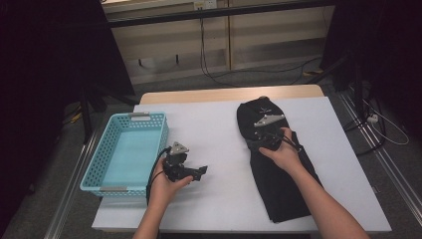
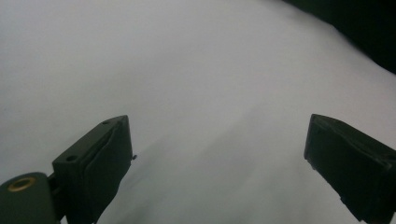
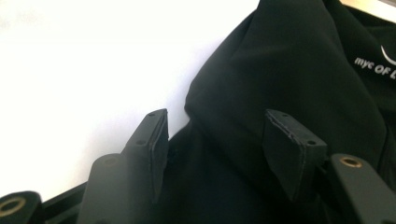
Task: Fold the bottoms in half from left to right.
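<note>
**Right claw over the black garment**

We see the folded black fabric garment (image 1: 276,164) lying on the right half of the white worktop (image 1: 219,129). Our right claw (image 3: 224,140) straddles a fold, jaws partly spread, not pinching it. Our left claw (image 2: 217,163) gapes wide beside the light-blue perforated plastic basket (image 1: 99,172).

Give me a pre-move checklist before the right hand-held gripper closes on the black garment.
1. Right hand-held gripper over the black garment: ok.
2. Fabric fold between its jaws: ok; pads pressing it: not ok, jaws apart.
3. Left hand-held gripper open, nothing between its jaws: ok.
4. Blue basket empty and within reach: ok.
5. Garment fully on the white table: ok.
6. How many layers the jaws would catch: cannot tell.
</note>
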Demonstrator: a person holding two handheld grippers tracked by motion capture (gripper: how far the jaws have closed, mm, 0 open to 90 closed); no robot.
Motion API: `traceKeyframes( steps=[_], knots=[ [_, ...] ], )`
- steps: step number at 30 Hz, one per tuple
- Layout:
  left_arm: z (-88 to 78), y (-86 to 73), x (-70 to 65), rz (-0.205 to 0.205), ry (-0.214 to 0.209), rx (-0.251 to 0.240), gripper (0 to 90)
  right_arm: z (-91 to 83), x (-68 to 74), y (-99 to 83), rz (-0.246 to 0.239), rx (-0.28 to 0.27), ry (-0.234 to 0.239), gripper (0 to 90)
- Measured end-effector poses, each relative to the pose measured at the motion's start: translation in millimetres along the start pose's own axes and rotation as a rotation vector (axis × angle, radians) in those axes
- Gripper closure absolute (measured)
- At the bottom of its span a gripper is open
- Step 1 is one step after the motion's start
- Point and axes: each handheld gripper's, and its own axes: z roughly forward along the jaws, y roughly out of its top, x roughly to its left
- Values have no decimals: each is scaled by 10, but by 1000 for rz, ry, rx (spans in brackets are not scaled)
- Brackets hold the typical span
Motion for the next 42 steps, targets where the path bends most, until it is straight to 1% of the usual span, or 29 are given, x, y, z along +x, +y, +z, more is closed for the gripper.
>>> traceKeyframes(
  steps=[2, 5, 7, 9, 10, 12, 13, 14, 15, 21, 23, 25, 26, 27, 29, 30, 32, 33, 34, 35, 36, 37, 38, 39, 40, 41, 42],
  knots=[
    [3, 0, 5, -2, -2, 1, 79, 27, -3, 33, 6, 2, -7, 470],
    [-3, 1, 12, -4, -2, -1, 79, 70, 3, 67, 7, 9, -6, 600],
    [-14, -1, 13, -7, 1, -3, 79, 89, 6, 77, 10, 9, -21, 678],
    [-20, -2, 22, -7, 0, -7, 80, 94, -4, 77, 26, -4, -10, 740],
    [-22, -4, 26, -5, 1, -5, 79, 93, -11, 77, 26, -9, -16, 771],
    [-17, -7, 28, -11, 4, -8, 80, 92, -35, 75, 25, -4, 8, 830],
    [-16, -8, 30, -7, 5, -6, 80, 88, -47, 71, 26, -5, 6, 862],
    [-16, -8, 30, -7, 5, -6, 80, 88, -47, 71, 26, -5, 6, 862],
    [-13, -4, 25, -9, 1, -8, 80, 74, -79, 67, 27, -7, 22, 872],
    [-17, 19, 9, 2, -3, -9, 81, -27, -195, 84, 53, -31, 27, 877],
    [-17, 24, -2, 0, -5, -13, 82, -67, -249, 101, 53, -43, 19, 877],
    [-25, 34, -4, 7, -5, -12, 82, -113, -331, 124, 78, -61, 20, 877],
    [-24, 37, -10, 4, -5, -18, 82, -134, -387, 143, 84, -60, 17, 877],
    [-29, 42, -11, 7, -10, -12, 82, -155, -447, 167, 82, -67, 2, 877],
    [-26, 50, -18, 6, -11, -18, 82, -212, -596, 235, 106, -89, -24, 878],
    [-26, 53, -18, 8, -12, -19, 82, -241, -678, 275, 126, -104, -47, 878],
    [-32, 56, -15, 7, -14, -18, 83, -285, -853, 350, 156, -133, -109, 878],
    [-40, 58, -9, 7, -13, -23, 83, -300, -941, 374, 170, -151, -163, 866],
    [-41, 57, -7, 3, -12, -24, 83, -298, -1012, 391, 183, -155, -208, 823],
    [-41, 55, -4, 1, -10, -25, 83, -290, -1061, 407, 174, -139, -242, 784],
    [-40, 53, -1, -1, -13, -25, 83, -284, -1088, 415, 172, -132, -276, 718],
    [-37, 50, -1, -4, -13, -28, 83, -280, -1100, 416, 186, -139, -293, 620],
    [-38, 50, 2, -3, -11, -28, 83, -276, -1093, 407, 214, -148, -305, 573],
    [-43, 51, 7, 0, -12, -26, 83, -261, -1065, 399, 216, -133, -296, 571],
    [-47, 51, 6, 0, -12, -26, 83, -241, -1020, 393, 194, -114, -267, 546],
    [-54, 52, 6, 3, -8, -27, 83, -224, -955, 381, 185, -110, -241, 517],
    [-60, 51, 2, 0, -13, -25, 83, -202, -886, 361, 177, -109, -207, 516]
  ],
)
